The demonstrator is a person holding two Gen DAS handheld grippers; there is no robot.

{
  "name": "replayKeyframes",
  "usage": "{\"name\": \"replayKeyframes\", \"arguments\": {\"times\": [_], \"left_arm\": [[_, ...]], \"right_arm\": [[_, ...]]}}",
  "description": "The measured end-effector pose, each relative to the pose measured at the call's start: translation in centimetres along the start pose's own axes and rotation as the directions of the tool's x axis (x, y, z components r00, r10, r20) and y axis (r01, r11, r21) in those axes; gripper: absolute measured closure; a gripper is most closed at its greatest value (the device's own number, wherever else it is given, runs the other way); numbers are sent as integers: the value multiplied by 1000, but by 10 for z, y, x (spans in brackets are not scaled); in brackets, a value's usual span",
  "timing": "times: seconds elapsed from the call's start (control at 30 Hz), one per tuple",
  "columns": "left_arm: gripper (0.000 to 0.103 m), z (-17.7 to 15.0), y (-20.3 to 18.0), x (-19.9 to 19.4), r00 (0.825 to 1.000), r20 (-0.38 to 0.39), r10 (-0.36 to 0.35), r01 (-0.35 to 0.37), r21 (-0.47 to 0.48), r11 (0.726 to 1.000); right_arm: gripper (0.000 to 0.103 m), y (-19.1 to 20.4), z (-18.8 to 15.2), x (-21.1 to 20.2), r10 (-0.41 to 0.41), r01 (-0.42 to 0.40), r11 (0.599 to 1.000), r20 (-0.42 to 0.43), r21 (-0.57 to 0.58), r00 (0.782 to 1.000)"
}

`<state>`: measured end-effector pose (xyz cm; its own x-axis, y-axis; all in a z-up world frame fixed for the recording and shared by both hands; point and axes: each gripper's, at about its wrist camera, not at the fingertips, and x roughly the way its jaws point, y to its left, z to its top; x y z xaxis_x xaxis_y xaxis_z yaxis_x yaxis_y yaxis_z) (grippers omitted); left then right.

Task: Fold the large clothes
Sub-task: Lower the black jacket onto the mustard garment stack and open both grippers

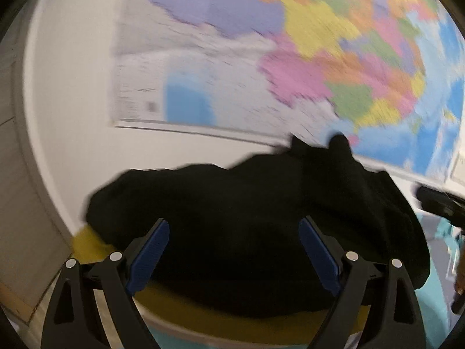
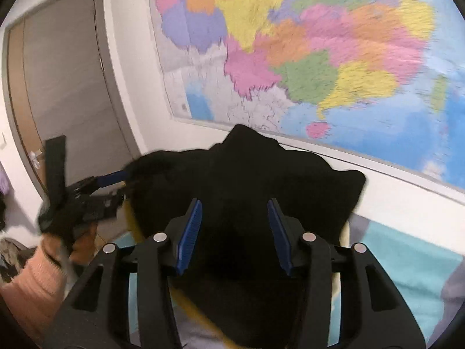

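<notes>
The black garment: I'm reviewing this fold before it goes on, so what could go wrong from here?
The black garment lies bunched, and both views are blurred, so seams are hard to pick out; a grab may catch several layers. The left gripper and right gripper are open, so nothing pins the cloth. It also overhangs the yellow surface and could slide off.

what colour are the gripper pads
Blue. The pads show best in the right wrist view, against the black garment.

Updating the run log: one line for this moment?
left gripper open | right gripper open | black garment bunched, unheld | map behind
</notes>
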<state>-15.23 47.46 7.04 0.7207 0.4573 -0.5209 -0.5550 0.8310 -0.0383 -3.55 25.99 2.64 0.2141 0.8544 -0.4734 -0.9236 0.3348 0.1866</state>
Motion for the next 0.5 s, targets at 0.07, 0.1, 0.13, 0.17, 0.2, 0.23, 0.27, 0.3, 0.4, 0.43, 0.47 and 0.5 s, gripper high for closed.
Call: {"name": "replayKeyframes", "arguments": {"times": [0.07, 0.1, 0.13, 0.17, 0.2, 0.23, 0.27, 0.3, 0.4, 0.43, 0.47, 0.5], "left_arm": [[15, -4, -15, 17, 999, -32, -16, 17, 12, 1000], [15, -8, -18, 25, 999, -48, -23, 24, 16, 1000], [15, -11, -19, 34, 998, -68, -8, 9, 15, 1000], [15, -15, -20, 43, 996, -91, 7, -6, 7, 1000], [14, -19, -18, 51, 994, -109, 6, -6, 0, 1000], [14, -22, -16, 55, 993, -114, 11, -12, -6, 1000], [14, -24, -15, 54, 994, -106, 12, -13, -6, 1000], [14, -25, -14, 51, 996, -93, 12, -12, 2, 1000], [14, -24, -11, 45, 997, -76, 9, -10, -1, 1000], [14, -23, -10, 44, 997, -73, 11, -11, 1, 1000], [14, -23, -11, 44, 998, -68, 17, -17, 2, 1000], [14, -22, -11, 43, 998, -65, 13, -13, 0, 1000]], "right_arm": [[59, -12, -2, 34, -28, 30, 999, -70, 30, 997], [59, -18, -5, 44, -38, 42, 998, -104, 42, 994], [59, -31, -12, 57, -64, 75, 995, -139, 72, 988], [58, -43, -18, 63, -61, 80, 990, -157, 117, 986], [58, -50, -21, 65, -49, 75, 986, -171, 151, 984], [54, -58, -24, 63, -45, 79, 979, -184, 185, 982], [54, -59, -25, 58, -51, 85, 977, -177, 194, 983], [54, -59, -23, 50, -48, 78, 978, -157, 194, 986], [53, -47, -10, 21, -63, 71, 988, -62, 138, 996], [55, -40, -2, 15, -41, 44, 994, -23, 105, 999], [58, -30, 6, 11, -10, 10, 998, 2, 63, 1000], [59, -22, 11, 10, 19, -20, 999, 18, 35, 1000]]}}
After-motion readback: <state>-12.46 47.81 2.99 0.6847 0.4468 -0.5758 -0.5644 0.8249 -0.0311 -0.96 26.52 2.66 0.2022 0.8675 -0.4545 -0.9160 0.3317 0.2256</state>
